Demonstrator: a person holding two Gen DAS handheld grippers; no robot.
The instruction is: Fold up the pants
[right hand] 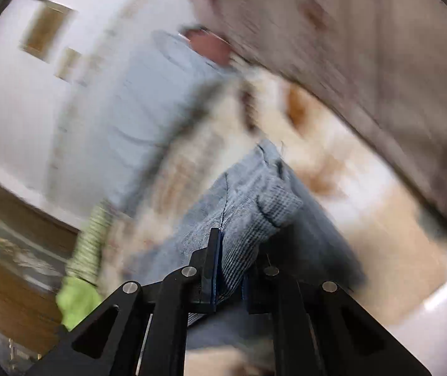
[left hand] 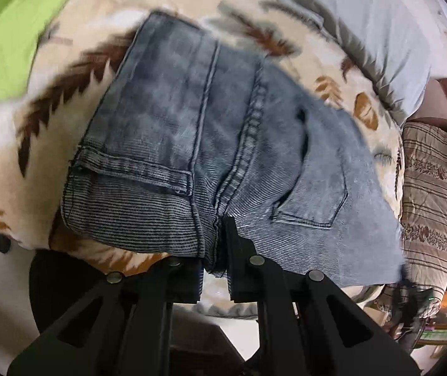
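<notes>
Mid-fold: L gripper & R gripper both clamped on pants edge betw jaws; next, carry over, lay flat.

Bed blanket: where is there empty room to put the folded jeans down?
Bare blanket lies between the jeans and the green cloth. A thinner strip runs between jeans and grey pillow. The striped bedding side looks crowded.

Soft even indoor light, fisheye-bent edges, right wrist view heavily motion-blurred
</notes>
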